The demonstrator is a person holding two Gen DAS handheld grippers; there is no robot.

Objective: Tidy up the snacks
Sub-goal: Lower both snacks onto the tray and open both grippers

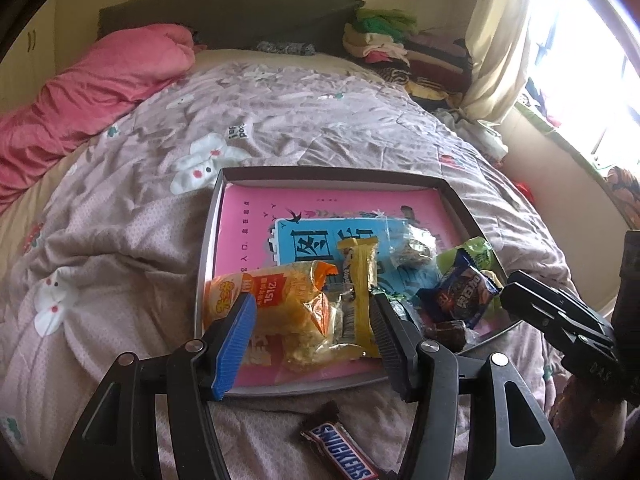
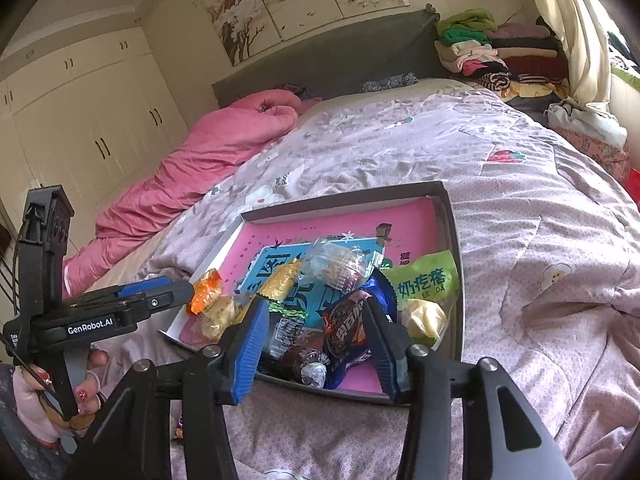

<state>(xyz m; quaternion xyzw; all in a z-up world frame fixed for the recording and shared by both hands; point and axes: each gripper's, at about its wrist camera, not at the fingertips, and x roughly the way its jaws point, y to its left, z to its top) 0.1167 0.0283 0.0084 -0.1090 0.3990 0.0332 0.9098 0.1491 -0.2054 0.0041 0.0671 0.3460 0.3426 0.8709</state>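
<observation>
I hold both hand-held grippers over the shallow box (image 1: 208, 256) on the bed (image 1: 280, 128), where most snacks already lie piled; the left hand-held gripper (image 1: 312, 316) gapes wide around the orange packet (image 1: 276, 300) and yellow bar (image 1: 360, 276), gripping nothing. The right hand-held gripper (image 2: 316, 320) hangs equally wide above the Oreo packet (image 2: 346, 326). I judge collecting is nearly done: the Snickers bar (image 1: 344, 454) lies outside on the quilt, so my next move should go down for it.

I count one shallow box lid (image 1: 208, 240) on the bed. In it lie one orange snack bag (image 1: 276, 296), one yellow bar (image 1: 358, 280), one clear-wrapped sweet (image 1: 412, 246), one dark blue biscuit pack (image 1: 460, 294), one green pouch (image 2: 424, 280) and one brown chocolate (image 1: 446, 330). Outside it I see one Snickers bar (image 1: 344, 452). My grippers number two.
</observation>
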